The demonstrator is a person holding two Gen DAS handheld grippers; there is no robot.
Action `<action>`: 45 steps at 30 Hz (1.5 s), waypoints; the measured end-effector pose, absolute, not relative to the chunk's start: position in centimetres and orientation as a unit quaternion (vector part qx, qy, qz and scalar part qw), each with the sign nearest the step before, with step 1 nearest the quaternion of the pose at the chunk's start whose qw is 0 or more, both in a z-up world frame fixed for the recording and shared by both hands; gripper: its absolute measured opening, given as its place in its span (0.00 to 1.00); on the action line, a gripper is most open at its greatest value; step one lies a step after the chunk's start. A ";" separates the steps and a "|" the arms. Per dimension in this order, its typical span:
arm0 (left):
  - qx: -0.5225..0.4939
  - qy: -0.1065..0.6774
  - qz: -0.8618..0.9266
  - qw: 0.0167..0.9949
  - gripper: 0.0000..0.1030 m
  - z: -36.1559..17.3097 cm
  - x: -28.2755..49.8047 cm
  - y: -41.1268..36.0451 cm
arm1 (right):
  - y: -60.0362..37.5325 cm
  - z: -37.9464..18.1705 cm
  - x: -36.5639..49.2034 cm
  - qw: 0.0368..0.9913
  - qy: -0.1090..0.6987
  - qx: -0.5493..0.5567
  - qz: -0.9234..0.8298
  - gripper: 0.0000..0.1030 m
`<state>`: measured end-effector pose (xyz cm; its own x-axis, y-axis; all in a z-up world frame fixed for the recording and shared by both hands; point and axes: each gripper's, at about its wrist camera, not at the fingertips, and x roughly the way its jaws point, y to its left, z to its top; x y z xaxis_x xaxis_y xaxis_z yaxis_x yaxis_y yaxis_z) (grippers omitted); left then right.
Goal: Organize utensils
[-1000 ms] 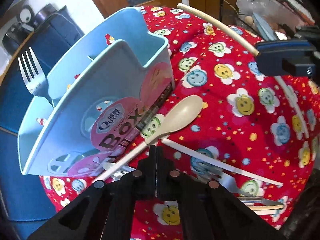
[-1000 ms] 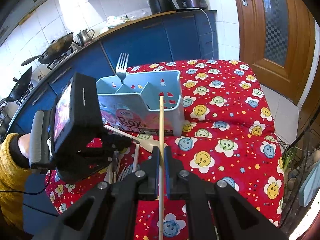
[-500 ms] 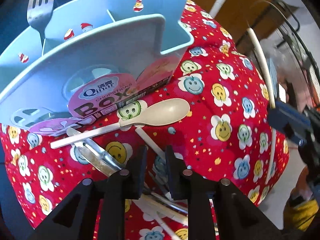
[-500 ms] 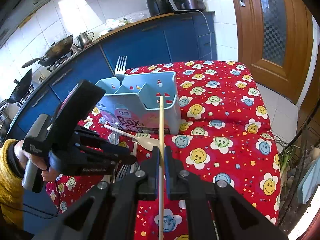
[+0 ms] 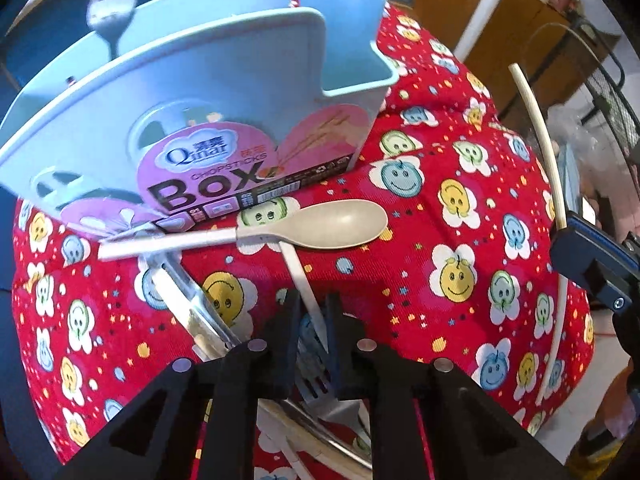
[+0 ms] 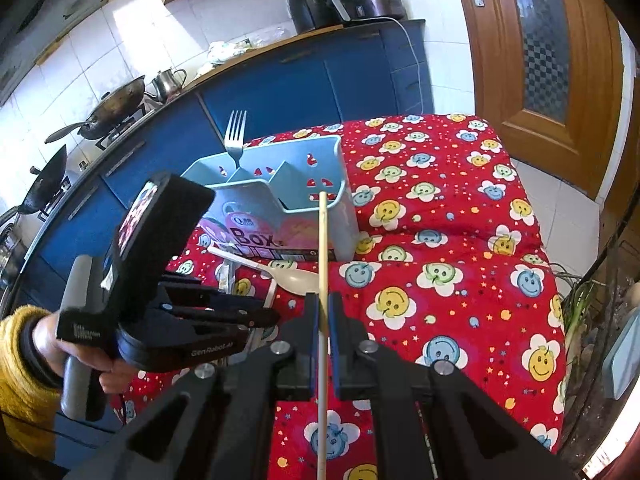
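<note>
L gripper [image 5: 312, 322] low over the red smiley tablecloth [image 5: 460, 216], jaws apart w/ a white chopstick [image 5: 302, 280] running between the pads, not yet pinched. R gripper [image 6: 324, 316] clamped on a wooden chopstick [image 6: 322, 248], tip pointing toward the blue chopstick box [image 6: 280, 196]; a fork [image 6: 235, 136] already stands in a rear compartment. Beige spoon [image 5: 320, 226] lies just in front of the box, its bowl across the white stick's far end; more cutlery piled under L fingers. Likely step: grab the white stick. Advice: close squarely on the shaft, draw back to slide it out from beneath the spoon w/o dragging it, then lift.
</note>
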<state>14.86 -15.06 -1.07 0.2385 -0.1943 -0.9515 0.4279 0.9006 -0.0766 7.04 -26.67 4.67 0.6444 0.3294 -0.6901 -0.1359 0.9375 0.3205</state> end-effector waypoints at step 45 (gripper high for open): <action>0.015 0.297 -0.157 0.942 0.06 11.9 5.5 -5.0 | -22.6 8.0 5.0 0.917 0.338 0.132 0.166 0.06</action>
<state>5.48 -5.02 11.88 0.7744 -0.2874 -0.5636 0.3047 0.9502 -0.0658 4.98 -22.62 8.00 0.7172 0.3925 -0.5758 -0.2148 0.9105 0.3532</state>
